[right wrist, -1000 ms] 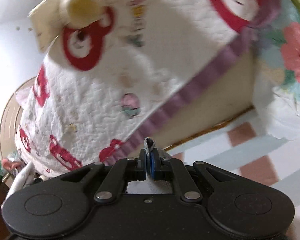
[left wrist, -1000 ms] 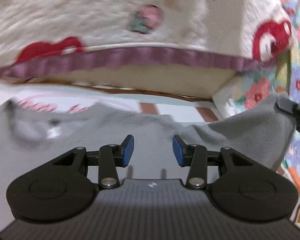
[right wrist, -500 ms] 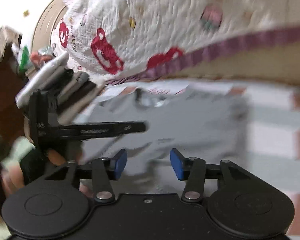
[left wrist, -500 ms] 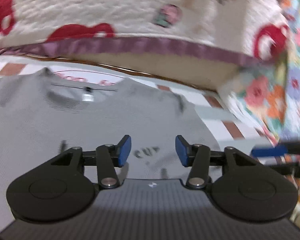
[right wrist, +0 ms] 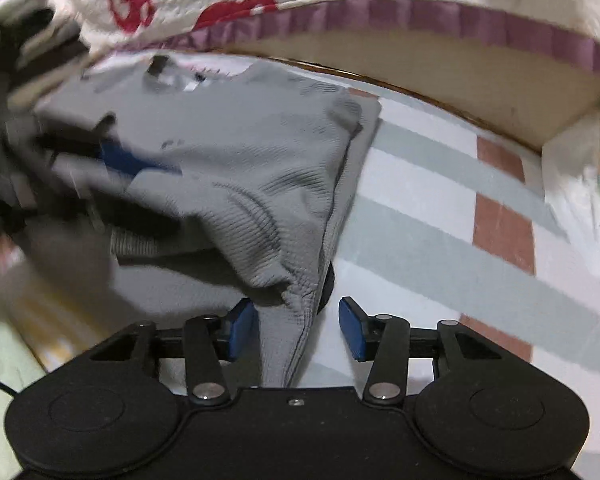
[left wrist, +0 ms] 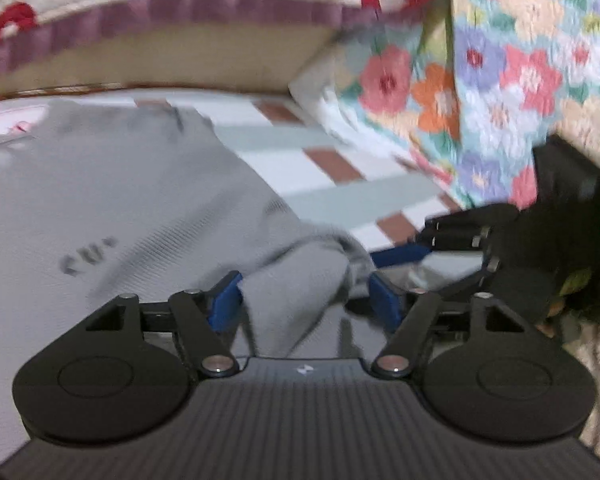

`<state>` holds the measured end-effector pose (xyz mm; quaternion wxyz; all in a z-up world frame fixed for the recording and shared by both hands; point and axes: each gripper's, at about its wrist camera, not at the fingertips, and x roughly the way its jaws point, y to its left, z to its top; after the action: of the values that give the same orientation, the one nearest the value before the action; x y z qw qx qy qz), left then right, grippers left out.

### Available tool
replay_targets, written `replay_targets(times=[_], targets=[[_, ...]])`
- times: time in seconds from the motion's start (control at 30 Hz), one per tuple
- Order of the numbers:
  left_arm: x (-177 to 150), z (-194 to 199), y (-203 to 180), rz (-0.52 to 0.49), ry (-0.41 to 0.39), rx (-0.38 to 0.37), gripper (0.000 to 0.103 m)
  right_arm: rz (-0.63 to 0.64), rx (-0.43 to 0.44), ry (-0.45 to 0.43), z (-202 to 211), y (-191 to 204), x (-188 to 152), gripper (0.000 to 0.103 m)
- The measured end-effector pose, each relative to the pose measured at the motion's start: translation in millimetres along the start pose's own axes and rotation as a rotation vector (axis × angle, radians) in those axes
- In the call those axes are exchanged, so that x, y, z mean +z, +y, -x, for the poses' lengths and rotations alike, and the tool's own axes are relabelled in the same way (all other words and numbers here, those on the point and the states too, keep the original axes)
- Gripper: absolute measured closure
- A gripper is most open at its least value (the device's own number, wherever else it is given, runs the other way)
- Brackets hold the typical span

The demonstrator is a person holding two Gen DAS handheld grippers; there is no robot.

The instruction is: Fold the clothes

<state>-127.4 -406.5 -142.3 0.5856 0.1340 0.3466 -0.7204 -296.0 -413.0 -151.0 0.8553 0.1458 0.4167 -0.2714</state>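
Note:
A grey knit top (left wrist: 112, 208) lies on a striped sheet (left wrist: 340, 196), neckline at the far left. Its right side is folded over and bunched. My left gripper (left wrist: 306, 304) is open with a raised fold of the grey fabric between its blue pads. My right gripper (right wrist: 296, 324) is open too, with a bunched edge of the same top (right wrist: 236, 168) hanging between its pads. The right gripper also shows in the left wrist view (left wrist: 540, 248), close at the right. The left gripper shows blurred in the right wrist view (right wrist: 80, 168), on the top at the left.
A white quilt with red prints and a purple border (left wrist: 180, 12) hangs over the far edge of the sheet. A floral blanket (left wrist: 500, 80) lies at the right. The striped sheet (right wrist: 440, 208) runs on to the right of the top. A pile of clothes (right wrist: 28, 40) sits at the far left.
My right gripper opened, let go of the grey fabric and swung down low over the top. My left gripper moved right to the folded side. The lifted side now lies bunched.

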Motion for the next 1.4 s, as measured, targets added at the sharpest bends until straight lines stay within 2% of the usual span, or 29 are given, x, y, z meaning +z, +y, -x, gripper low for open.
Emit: replay_targets(times=[0.03,0.1,0.17,0.2,0.23,0.3,0.33,0.43,0.5,0.53,0.57,0.63,0.67,0.73,0.83,0.87,0.93,0.97,1.0,1.07,1.17,1.23,1.4], targets=[[-3,-2,-6,-0.031,0.005,0.019,0.097,-0.035,0.005,0.000,1,-6,-4,0.072],[-9,13,-22,-0.090,-0.055,0.056,0.097,-0.154,0.041,-0.001,-2,-22,-6,0.084],[-19,34,-40,-0.179,-0.138,0.086,0.097,-0.305,0.106,-0.005,-2,-41,-11,0.087],[-26,41,-48,-0.226,-0.149,0.102,0.097,-0.383,0.142,-0.008,-1,-51,-14,0.087],[-34,43,-55,-0.272,-0.132,0.119,0.097,-0.449,0.173,-0.009,-1,-59,-16,0.087],[-50,47,-68,-0.364,-0.098,0.151,0.097,-0.491,0.186,0.001,-3,-63,-18,0.092],[-56,48,-70,-0.369,-0.075,0.152,0.097,-0.503,0.185,0.007,-3,-64,-19,0.093],[-67,49,-61,-0.271,0.013,0.111,0.097,-0.529,0.173,0.022,-3,-66,-19,0.093],[-67,58,-52,-0.182,0.024,0.086,0.090,-0.515,0.132,0.033,2,-65,-20,0.091],[-63,60,-44,-0.135,0.016,0.091,0.079,-0.503,0.106,0.039,5,-65,-20,0.089],[-58,59,-34,-0.084,0.006,0.104,0.063,-0.485,0.071,0.043,9,-64,-20,0.084],[-47,58,-12,0.019,-0.013,0.131,0.048,-0.438,0.023,-0.005,23,-60,-17,0.084],[-42,57,-1,0.070,-0.023,0.144,0.048,-0.427,0.032,-0.044,30,-58,-15,0.084],[-31,56,20,0.173,-0.042,0.170,0.048,-0.440,0.120,-0.130,36,-57,-9,0.084],[-16,54,52,0.327,-0.071,0.209,0.047,-0.274,0.160,-0.174,29,-30,10,0.084],[-12,50,58,0.326,-0.056,0.227,0.046,-0.201,0.163,-0.181,25,-19,16,0.084],[-8,35,48,0.167,-0.003,0.310,0.046,-0.037,0.152,-0.173,14,6,25,0.082],[-6,28,37,0.063,0.015,0.372,0.046,0.005,0.161,-0.147,9,14,26,0.082],[-5,23,31,0.000,0.029,0.407,0.046,0.020,0.189,-0.105,4,18,23,0.082],[-7,18,27,-0.046,0.054,0.423,0.045,0.057,0.240,-0.023,-4,28,17,0.082],[-12,20,33,-0.014,0.050,0.424,0.042,0.151,0.259,0.027,-2,41,3,0.080],[-15,27,36,0.002,0.045,0.435,0.041,0.129,0.307,0.054,-1,36,5,0.077],[-26,41,35,0.003,0.067,0.472,0.031,0.033,0.428,0.114,-3,15,9,0.067]])
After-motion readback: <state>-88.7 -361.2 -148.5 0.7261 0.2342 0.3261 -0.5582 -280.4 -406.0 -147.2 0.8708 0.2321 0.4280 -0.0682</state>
